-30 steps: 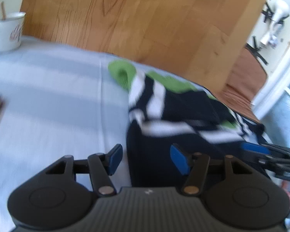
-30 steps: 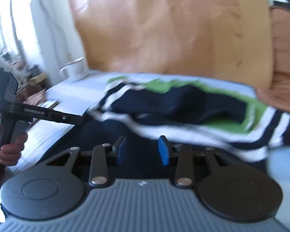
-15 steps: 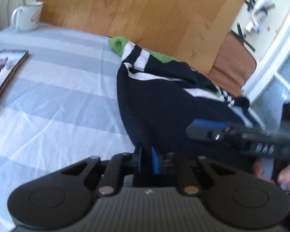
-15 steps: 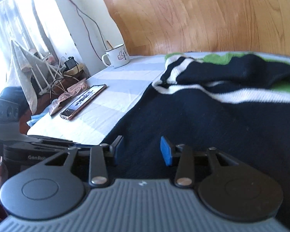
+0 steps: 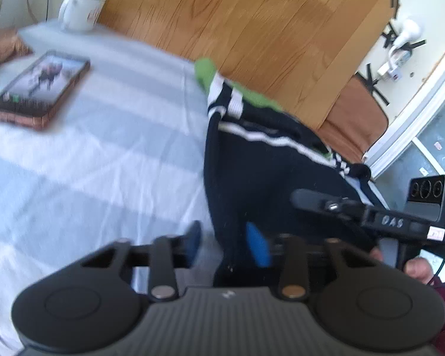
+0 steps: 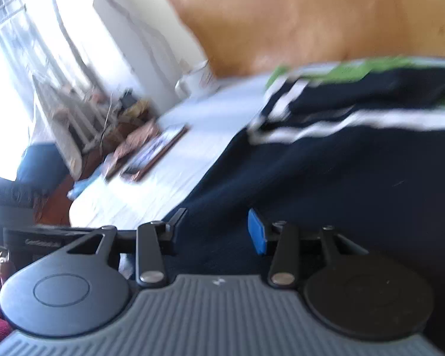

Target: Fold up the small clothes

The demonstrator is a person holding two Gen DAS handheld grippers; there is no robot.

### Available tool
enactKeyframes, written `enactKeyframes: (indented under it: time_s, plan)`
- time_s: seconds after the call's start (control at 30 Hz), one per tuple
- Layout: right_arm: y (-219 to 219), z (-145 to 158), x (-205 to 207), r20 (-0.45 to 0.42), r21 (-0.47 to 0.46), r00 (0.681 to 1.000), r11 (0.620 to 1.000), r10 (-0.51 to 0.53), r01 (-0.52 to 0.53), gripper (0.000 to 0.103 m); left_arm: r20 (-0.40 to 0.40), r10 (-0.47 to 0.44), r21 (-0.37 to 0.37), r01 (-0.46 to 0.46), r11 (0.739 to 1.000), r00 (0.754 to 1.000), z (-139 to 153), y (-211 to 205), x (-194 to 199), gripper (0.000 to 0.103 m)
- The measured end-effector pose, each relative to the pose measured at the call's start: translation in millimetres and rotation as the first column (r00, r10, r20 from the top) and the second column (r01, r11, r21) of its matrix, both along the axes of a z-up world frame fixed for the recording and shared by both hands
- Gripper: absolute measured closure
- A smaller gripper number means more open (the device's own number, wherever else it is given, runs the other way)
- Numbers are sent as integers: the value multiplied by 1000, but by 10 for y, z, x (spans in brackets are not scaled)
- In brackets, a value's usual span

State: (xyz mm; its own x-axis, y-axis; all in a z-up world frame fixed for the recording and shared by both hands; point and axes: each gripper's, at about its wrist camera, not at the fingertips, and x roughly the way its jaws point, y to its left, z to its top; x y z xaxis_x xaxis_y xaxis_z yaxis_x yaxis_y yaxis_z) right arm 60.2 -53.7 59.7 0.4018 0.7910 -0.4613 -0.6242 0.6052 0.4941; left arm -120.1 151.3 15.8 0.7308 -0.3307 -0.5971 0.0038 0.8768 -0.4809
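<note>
A navy garment [image 5: 252, 163] with white stripes and green trim lies rumpled on the light blue striped cloth [image 5: 89, 163]. My left gripper [image 5: 225, 243] sits at the garment's near left edge. Its jaws are opening, and the dark edge lies between the blue pads [image 5: 256, 246] without being pressed. In the right wrist view, blurred by motion, my right gripper [image 6: 218, 227] hovers low over the same garment [image 6: 356, 163]. Its jaws are opening too, with navy fabric under and between them but not gripped. The left wrist view shows the right gripper [image 5: 341, 204] over the garment's right side, held by a hand [image 5: 415, 270].
A phone [image 5: 41, 89] lies on the cloth at the left and a white mug [image 5: 80, 12] stands at the far left corner. A wooden panel [image 5: 252, 23] rises behind the table and a brown chair seat [image 5: 356, 124] is at the back right. Clutter [image 6: 127, 109] lies beyond the table's left end.
My left gripper, shut on the garment's near edge half a second ago, now has its jaws apart and has shifted across the table. The right gripper's jaws spread a little wider and its view swung.
</note>
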Motion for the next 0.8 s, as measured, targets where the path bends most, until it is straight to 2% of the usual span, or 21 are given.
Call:
enactKeyframes:
  time_s: [0.13, 0.27, 0.37, 0.47, 0.63, 0.67, 0.73, 0.77, 0.8]
  plan:
    - [-505, 86, 63, 14, 19, 989, 989, -150, 150, 54, 52, 6, 70, -10, 998, 999, 185, 4, 144, 51]
    - [-1039, 89, 130, 18, 24, 952, 952, -307, 307, 53, 98, -4, 141, -10, 990, 995, 398, -39, 618, 24]
    - [-1321, 101, 232, 17, 24, 913, 913, -408, 408, 51, 103, 5, 173, -23, 985, 995, 470, -74, 1138, 20]
    - [-1498, 117, 524, 16, 9, 872, 872, -489, 489, 49, 107, 67, 199, -87, 976, 992, 451, -66, 1716, 14]
    - [-1660, 48, 1245, -27, 1, 818, 819, -574, 574, 44, 37, 131, 155, -135, 979, 991, 252, -60, 2404, 15]
    - [-1652, 16, 1376, -34, -6, 808, 809, -588, 588, 43, 29, 135, 150, -138, 979, 990, 215, -80, 2490, 18]
    - [-1632, -76, 1643, -47, -33, 801, 802, -597, 596, 43, 16, 131, 144, -132, 981, 991, 136, -147, 2611, 32]
    - [-1598, -140, 1739, -57, -52, 806, 808, -590, 587, 44, 10, 118, 145, -118, 982, 993, 96, -190, 2658, 55]
    - [-1535, -204, 1816, -68, -74, 824, 826, -563, 559, 48, 9, 112, 167, -112, 979, 994, 52, -256, 2687, 72]
